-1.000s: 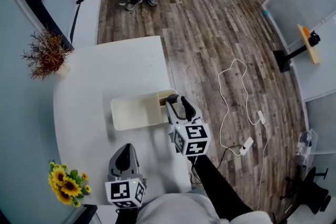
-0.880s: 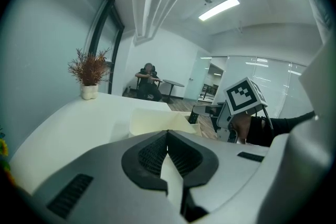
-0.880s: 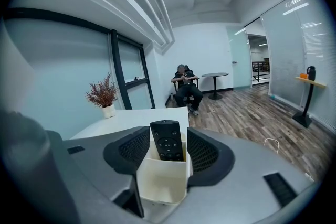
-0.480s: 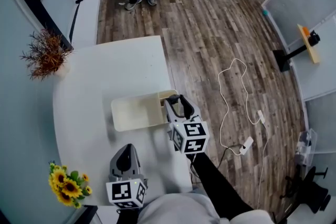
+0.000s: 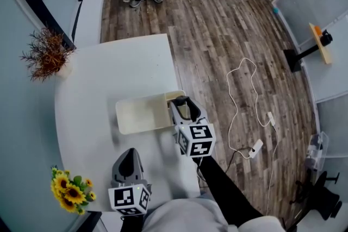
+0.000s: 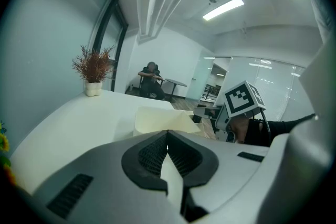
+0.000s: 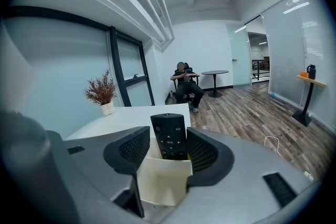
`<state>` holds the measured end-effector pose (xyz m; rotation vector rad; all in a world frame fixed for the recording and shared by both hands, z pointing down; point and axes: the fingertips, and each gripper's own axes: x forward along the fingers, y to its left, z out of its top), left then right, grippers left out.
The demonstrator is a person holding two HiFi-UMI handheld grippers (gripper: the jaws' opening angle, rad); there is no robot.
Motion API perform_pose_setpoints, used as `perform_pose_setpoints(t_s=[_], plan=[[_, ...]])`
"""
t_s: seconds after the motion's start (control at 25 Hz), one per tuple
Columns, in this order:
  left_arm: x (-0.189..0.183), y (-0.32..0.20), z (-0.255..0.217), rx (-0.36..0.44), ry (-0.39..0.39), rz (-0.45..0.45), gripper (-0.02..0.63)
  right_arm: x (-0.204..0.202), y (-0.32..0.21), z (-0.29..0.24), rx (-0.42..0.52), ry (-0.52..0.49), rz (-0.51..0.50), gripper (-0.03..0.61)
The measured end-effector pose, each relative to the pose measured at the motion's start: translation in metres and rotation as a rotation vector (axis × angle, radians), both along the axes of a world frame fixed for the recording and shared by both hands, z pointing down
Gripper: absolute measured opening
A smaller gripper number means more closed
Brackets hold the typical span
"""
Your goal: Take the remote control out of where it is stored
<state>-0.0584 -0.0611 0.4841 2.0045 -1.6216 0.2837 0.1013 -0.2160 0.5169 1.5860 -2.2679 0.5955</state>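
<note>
While your right gripper (image 7: 168, 148) jaws stand apart astride the remote control (image 7: 169, 136), you risk clamping the box (image 7: 163, 186) wall too, lifting both; left gripper (image 6: 168, 149) jaws pressed together, empty.

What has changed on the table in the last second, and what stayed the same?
Very little. The right hand-held gripper edged slightly forward at the end of the cream box; its jaws stand apart on both sides of the remote control, not closed on it. The left hand-held gripper stayed shut over the table; box and remote did not move.
</note>
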Motion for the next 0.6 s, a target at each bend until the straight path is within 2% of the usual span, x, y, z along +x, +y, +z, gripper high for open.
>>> perform_pose_setpoints(t_s=[0.6], plan=[[-0.0089, -0.0032, 0.0035, -0.002, -0.003, -0.015, 0.009, 0.0018, -0.0018, 0.0047, -0.018, 0.006, 0.029, 0.198]])
